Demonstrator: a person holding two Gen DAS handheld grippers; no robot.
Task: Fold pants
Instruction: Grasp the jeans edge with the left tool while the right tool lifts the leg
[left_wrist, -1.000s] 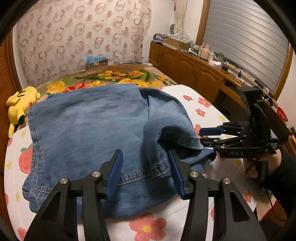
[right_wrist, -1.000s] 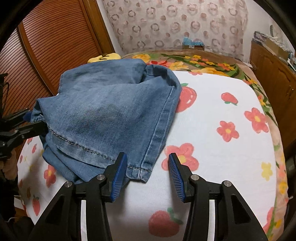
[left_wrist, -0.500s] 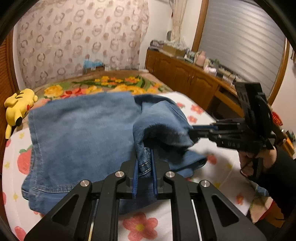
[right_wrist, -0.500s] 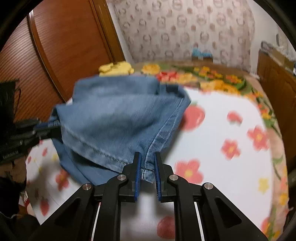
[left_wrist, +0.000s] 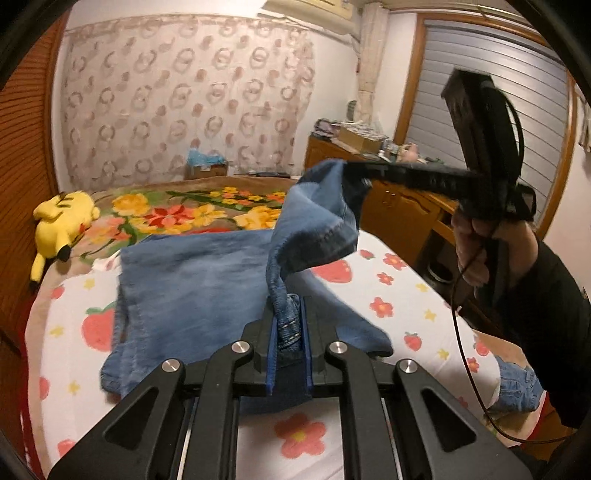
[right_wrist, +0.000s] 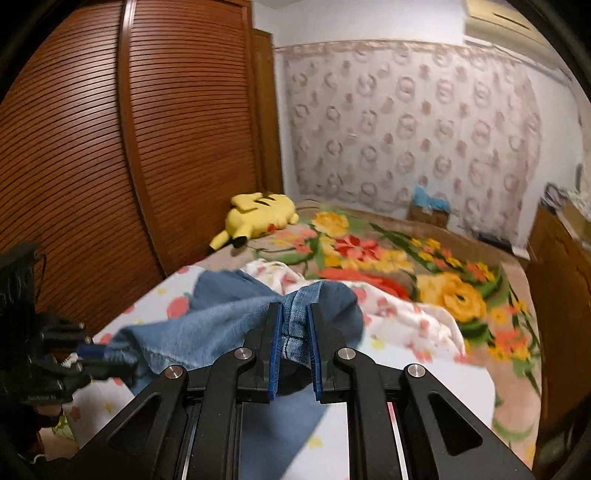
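Observation:
Blue jeans (left_wrist: 192, 288) lie on a bed sheet (left_wrist: 406, 295) printed with strawberries and flowers. My left gripper (left_wrist: 289, 314) is shut on a stitched hem of the jeans, held just above the bed. My right gripper (left_wrist: 349, 168) is up at the right, shut on another corner of the same edge, and the denim hangs between the two. In the right wrist view the right gripper (right_wrist: 294, 314) pinches a bunched fold of the jeans (right_wrist: 221, 317). The left gripper (right_wrist: 107, 350) holds the cloth at the far left.
A yellow plush toy (left_wrist: 62, 221) lies at the head of the bed on a floral blanket (left_wrist: 192, 214). Slatted wooden wardrobe doors (right_wrist: 110, 147) run along one side and a wooden cabinet (left_wrist: 399, 210) along the other. More denim (left_wrist: 517, 387) hangs off the bed's near right edge.
Both grippers went from open around the jeans' hem to shut on it, then rose. The right gripper went up more, lifting its corner well above the bed.

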